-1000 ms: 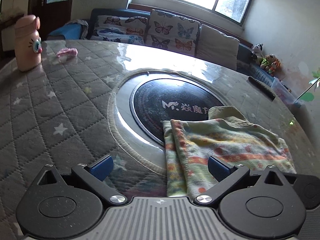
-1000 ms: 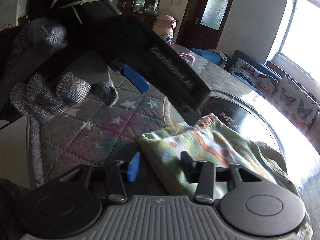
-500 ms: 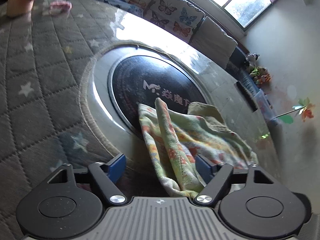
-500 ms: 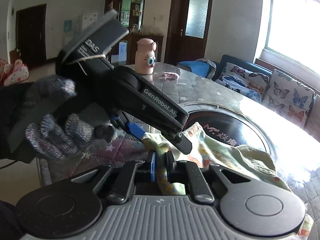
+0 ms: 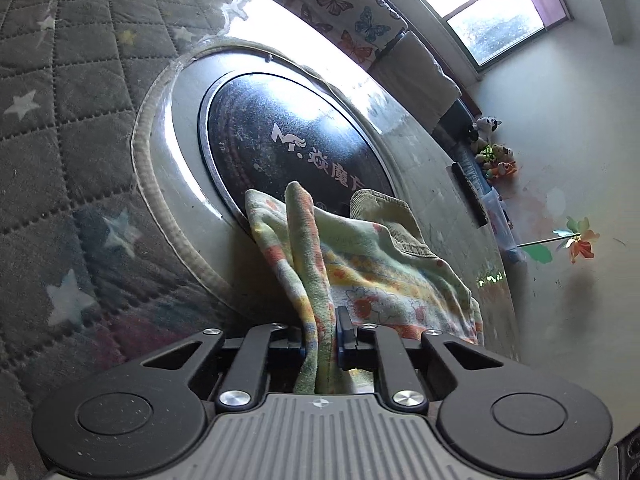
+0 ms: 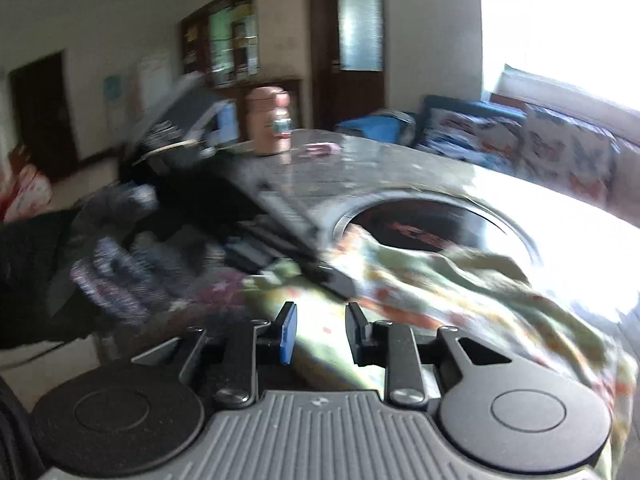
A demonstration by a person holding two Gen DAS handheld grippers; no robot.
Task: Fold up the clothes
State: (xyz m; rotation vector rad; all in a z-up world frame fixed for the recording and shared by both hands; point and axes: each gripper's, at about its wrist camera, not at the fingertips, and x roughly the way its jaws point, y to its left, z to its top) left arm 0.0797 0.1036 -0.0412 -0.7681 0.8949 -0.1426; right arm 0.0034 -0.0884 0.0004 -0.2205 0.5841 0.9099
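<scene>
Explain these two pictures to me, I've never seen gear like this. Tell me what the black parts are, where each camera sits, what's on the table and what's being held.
There is no robot: a person holds a two-finger tool in each hand, each with a camera looking along its fingers. The left camera's picture shows the left tool shut on a bunched edge of a flowery patterned garment. It lies on a round table with a quilted star-print cover and a black glass centre disc. The right camera's picture is blurred: the right tool is open over the garment, and the person's gloved hand grips the left tool. A pink bottle stands further back.
</scene>
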